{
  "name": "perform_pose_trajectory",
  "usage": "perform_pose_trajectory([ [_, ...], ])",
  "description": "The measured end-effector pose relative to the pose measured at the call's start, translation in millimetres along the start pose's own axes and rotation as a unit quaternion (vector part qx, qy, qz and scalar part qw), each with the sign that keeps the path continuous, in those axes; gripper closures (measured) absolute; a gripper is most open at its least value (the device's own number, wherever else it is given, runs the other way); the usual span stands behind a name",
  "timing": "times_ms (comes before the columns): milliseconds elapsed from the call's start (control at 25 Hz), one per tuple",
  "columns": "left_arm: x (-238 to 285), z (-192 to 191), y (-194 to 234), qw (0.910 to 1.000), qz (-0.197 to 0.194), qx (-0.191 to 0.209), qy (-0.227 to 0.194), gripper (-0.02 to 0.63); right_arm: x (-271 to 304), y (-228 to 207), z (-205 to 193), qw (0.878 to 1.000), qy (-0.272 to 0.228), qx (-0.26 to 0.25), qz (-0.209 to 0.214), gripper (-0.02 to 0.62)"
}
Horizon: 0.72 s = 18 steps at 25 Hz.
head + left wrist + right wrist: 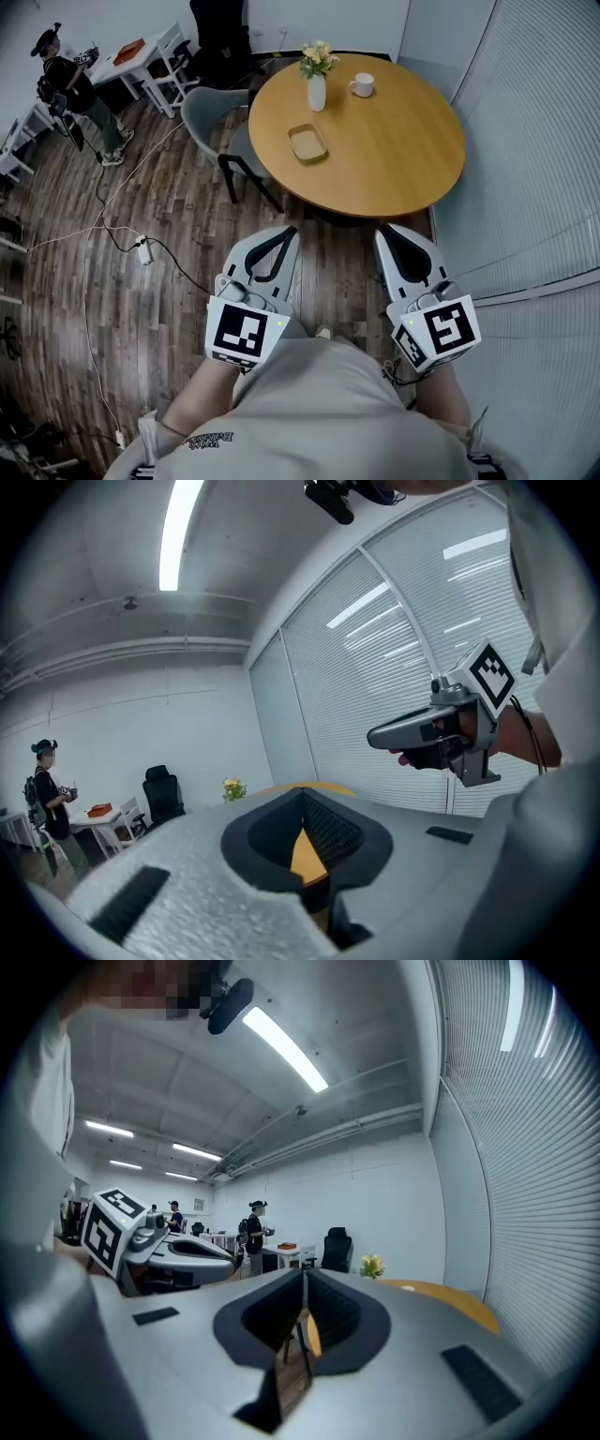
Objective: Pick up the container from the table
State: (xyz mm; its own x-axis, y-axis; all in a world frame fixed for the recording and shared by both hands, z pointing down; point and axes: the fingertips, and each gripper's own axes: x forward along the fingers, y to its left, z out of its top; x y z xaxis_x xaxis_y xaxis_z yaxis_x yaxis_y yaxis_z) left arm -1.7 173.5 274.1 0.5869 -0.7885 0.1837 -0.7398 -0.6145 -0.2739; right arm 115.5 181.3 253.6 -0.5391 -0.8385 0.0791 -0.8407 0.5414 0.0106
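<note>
The container (307, 142) is a shallow tan tray lying on the round wooden table (394, 159), left of its middle. Both grippers are held low in front of the person, short of the table's near edge and well apart from the container. My left gripper (287, 231) points toward the table with its jaws closed together and nothing between them; its tip (302, 794) shows only a sliver of tabletop behind. My right gripper (385, 231) is likewise shut and empty (305, 1277). The container is hidden in both gripper views.
A white vase with flowers (317, 84) and a white cup (362, 85) stand at the table's far side. A grey chair (208, 114) is tucked at the table's left. Cables and a power strip (144, 251) lie on the wood floor. A person (80, 89) stands far left by white desks. Blinds line the right wall.
</note>
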Motion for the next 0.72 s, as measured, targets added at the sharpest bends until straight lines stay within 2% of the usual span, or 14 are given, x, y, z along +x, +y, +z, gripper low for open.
perform_pose_trajectory([
  [240,5,-1,-10,0.9999,0.003,0.005,0.011,0.584,-6,-7,-5,1.0,-0.001,0.008,0.009,0.558],
  [720,22,-12,0,0.9999,0.008,0.002,0.01,0.584,15,-18,-17,1.0,0.006,0.007,0.013,0.558],
])
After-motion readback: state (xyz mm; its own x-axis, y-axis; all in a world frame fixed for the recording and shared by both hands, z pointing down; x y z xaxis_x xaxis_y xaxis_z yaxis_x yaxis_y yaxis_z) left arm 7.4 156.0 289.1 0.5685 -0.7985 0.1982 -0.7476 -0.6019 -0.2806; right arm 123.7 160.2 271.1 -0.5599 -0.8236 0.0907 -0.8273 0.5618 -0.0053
